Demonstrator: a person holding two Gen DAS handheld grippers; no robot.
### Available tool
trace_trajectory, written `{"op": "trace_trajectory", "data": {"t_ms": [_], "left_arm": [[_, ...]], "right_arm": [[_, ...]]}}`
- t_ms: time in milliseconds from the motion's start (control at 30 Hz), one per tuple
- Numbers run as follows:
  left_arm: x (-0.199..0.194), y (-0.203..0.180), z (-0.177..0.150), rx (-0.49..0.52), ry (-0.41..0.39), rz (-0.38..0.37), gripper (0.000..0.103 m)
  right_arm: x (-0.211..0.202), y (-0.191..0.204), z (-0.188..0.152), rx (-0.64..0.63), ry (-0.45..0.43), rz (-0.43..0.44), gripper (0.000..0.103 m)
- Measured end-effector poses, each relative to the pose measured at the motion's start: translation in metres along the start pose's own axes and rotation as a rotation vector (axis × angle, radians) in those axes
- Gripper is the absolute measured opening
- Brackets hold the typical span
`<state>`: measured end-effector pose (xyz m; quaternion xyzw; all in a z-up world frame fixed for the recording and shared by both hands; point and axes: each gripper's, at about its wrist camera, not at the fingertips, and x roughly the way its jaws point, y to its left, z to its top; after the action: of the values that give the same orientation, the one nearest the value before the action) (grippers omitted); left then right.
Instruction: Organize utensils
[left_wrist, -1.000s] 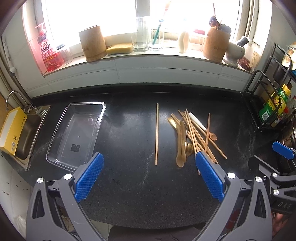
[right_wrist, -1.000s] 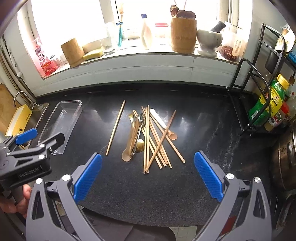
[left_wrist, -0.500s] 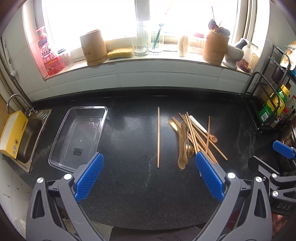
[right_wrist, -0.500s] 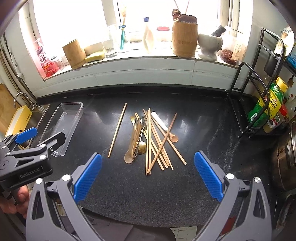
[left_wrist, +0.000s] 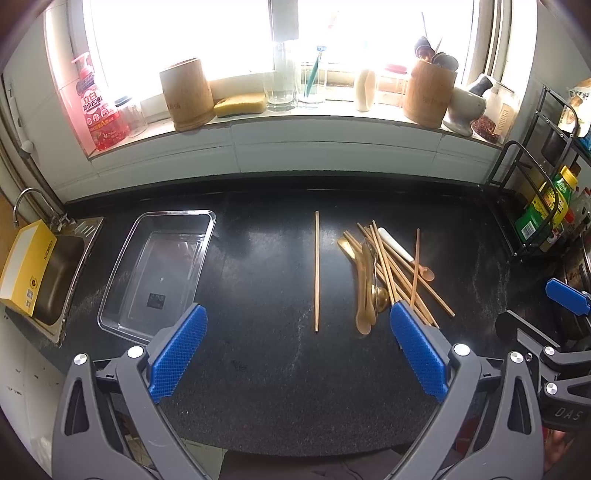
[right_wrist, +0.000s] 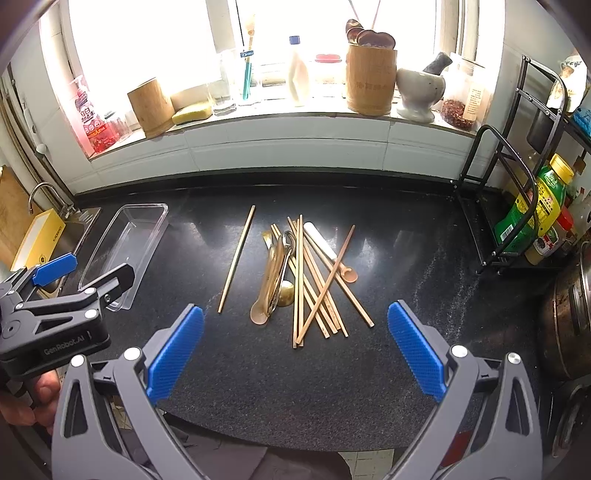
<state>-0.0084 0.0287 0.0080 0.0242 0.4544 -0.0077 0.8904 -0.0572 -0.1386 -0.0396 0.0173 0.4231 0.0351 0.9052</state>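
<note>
We hold the left hand-held gripper (left_wrist: 295, 350) with its blue pads spread wide and nothing between them, above the near edge of the black desk (left_wrist: 258, 387). We hold the right hand-held gripper (right_wrist: 295, 349) equally wide and empty. In the right wrist view, the utensil pile (right_wrist: 310, 280) lies at frame centre: crossed wooden chopsticks, spoons and a white-handled piece, overlapping one another. A single chopstick (right_wrist: 236, 258) lies apart, just left of the pile. The clear plastic tray (left_wrist: 159, 273) sits at centre left of the left wrist view, well apart from the pile, next to the sink (left_wrist: 55, 280).
</note>
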Motion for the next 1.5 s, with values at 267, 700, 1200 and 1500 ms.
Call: {"op": "trace_trajectory", "data": {"t_ms": [267,700,1200,1500], "left_arm": [[-0.0012,0.0014,-0.0027,0.0,-0.003,-0.002,0.097],[-0.0011,-0.0014,-0.0054,-0.001,0.0,0.0,0.097],[0.0008,-0.0004,-0.0046,0.0,0.005,0.0,0.097],[0.0034,-0.0001,-0.0039,0.0,0.009,0.0,0.097]], "right_arm": [[-0.0019,0.0005,0.0002,-0.002,-0.002,-0.002,0.097],[-0.0049,0.0008,-0.0022,-0.006,-0.006,-0.003,0.097],[-0.0043,0.0006,-0.0008,-0.005,-0.001,-0.001,0.097],[0.0013,0.0012,0.003,-0.007,0.005,0.001,0.097]]}}
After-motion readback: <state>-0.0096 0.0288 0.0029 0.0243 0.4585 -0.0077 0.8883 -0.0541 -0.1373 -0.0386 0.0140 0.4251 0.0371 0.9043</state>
